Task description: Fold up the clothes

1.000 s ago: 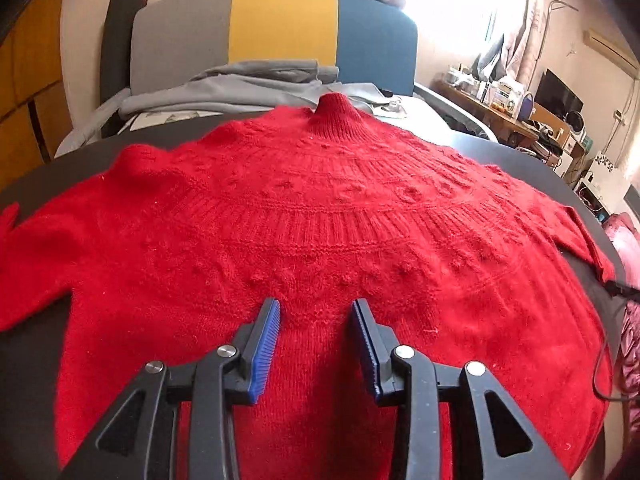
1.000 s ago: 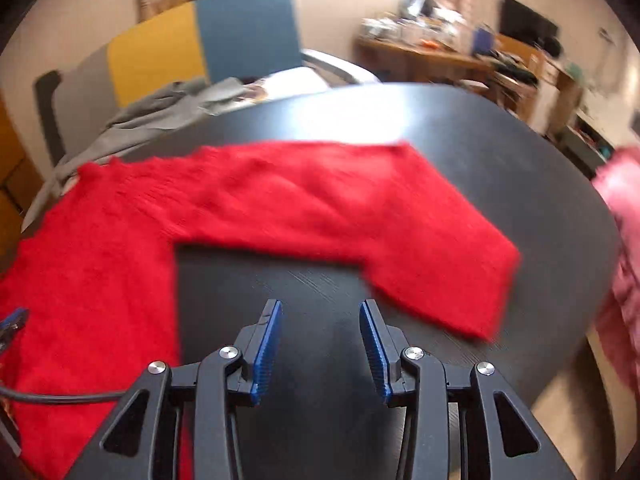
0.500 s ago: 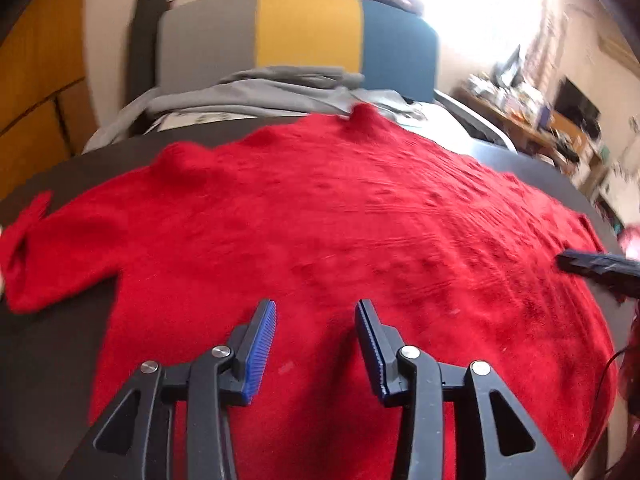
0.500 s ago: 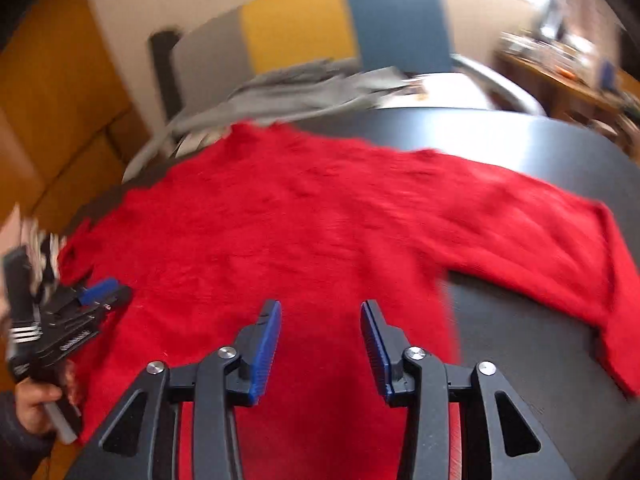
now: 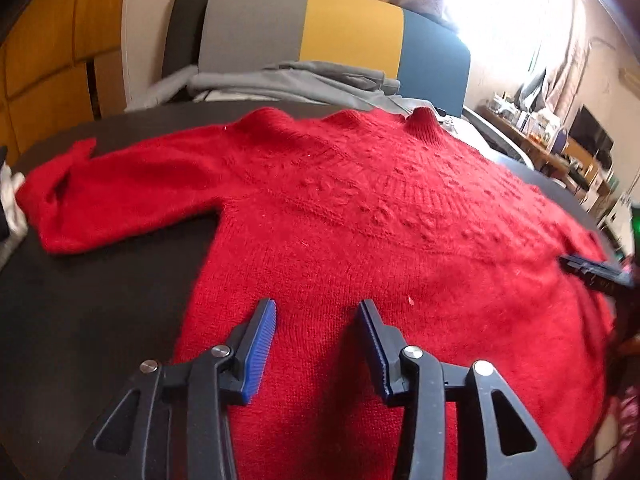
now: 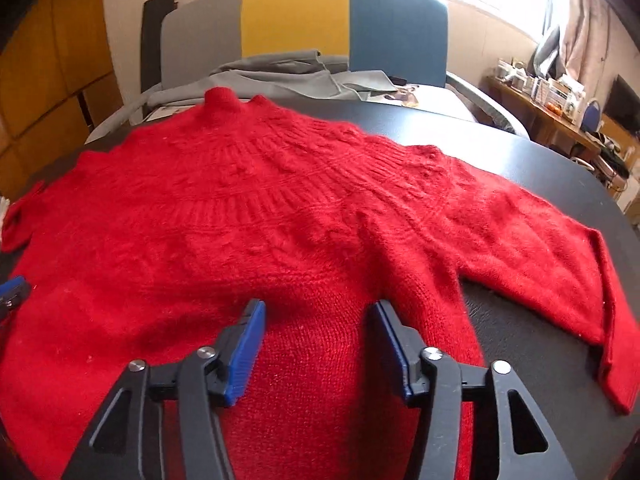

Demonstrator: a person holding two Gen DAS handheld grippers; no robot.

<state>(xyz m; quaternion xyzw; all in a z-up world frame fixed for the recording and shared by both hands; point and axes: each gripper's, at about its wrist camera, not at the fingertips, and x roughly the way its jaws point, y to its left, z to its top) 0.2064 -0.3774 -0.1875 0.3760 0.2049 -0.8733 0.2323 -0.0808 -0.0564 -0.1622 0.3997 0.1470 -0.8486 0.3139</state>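
2 grippers hang over a red sweater (image 5: pixel 360 216) that lies spread flat, collar away from them, on a dark round desk (image 5: pixel 80 300). At the far left a sleeve (image 5: pixel 120 200) stretches out across the bare desk top, its cuff end slightly rumpled beside a bit of pale cloth (image 5: pixel 12 200) at the edge. Next comes the left gripper (image 5: pixel 316 320), pointing steeply down over the lower left part of the sweater's body; its blue-padded fingers (image 5: pixel 260 344) stand partly apart with only knit visible below the gap, and they grip nothing. Past the patterned yoke, the ribbed collar (image 6: pixel 220 104) sits at the desk's far edge. The right gripper (image 6: pixel 316 320) hovers over the lower middle of the body, just left of the right armpit; its fingers (image 6: pixel 244 348) have just been opening and stand apart, empty, with the knit under them not pinched. To the right, the other sleeve (image 6: pixel 540 256) lies angled out over the desk, its cuff near the right rim. Behind the desk stands a chair (image 6: pixel 296 16) with a back in 3 colours, grey, yellow and blue, and a grey garment (image 6: pixel 280 76) is heaped on its seat. Far right, a cluttered sideboard (image 6: pixel 560 100) runs under a bright window.
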